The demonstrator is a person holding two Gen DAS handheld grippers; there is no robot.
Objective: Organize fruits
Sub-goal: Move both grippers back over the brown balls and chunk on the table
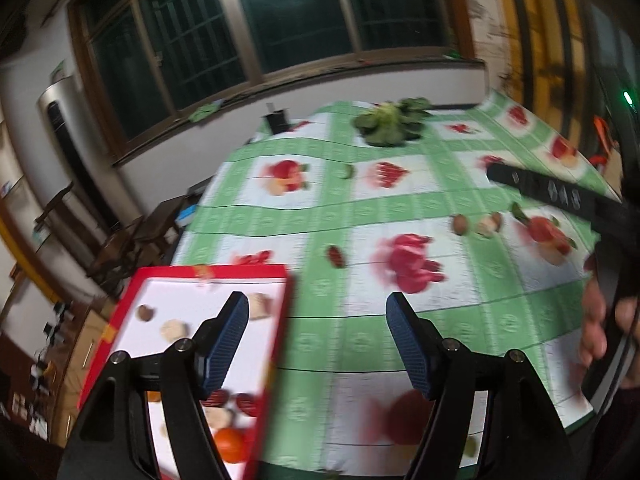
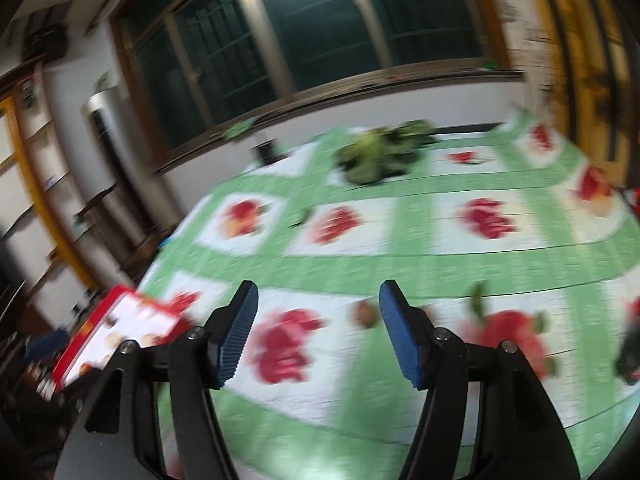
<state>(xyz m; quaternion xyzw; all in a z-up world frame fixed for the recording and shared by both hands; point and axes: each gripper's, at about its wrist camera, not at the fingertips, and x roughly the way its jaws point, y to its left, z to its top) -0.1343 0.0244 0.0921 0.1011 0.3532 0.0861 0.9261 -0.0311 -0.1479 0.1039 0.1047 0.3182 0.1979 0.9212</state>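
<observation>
Both grippers spread and empty; brown fruit [image 2: 365,314] lies on the cloth just left of the right gripper [image 2: 318,304] tip, mid-frame, nearer it than the left gripper [image 1: 318,314]; tray [image 1: 280,320] lower left.

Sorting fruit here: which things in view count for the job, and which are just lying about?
Job:
red-rimmed white tray, with the orange fruit in it
small brown round fruit on the cloth
dark red date-like fruit

Lying about:
pile of leafy greens
small black box
</observation>
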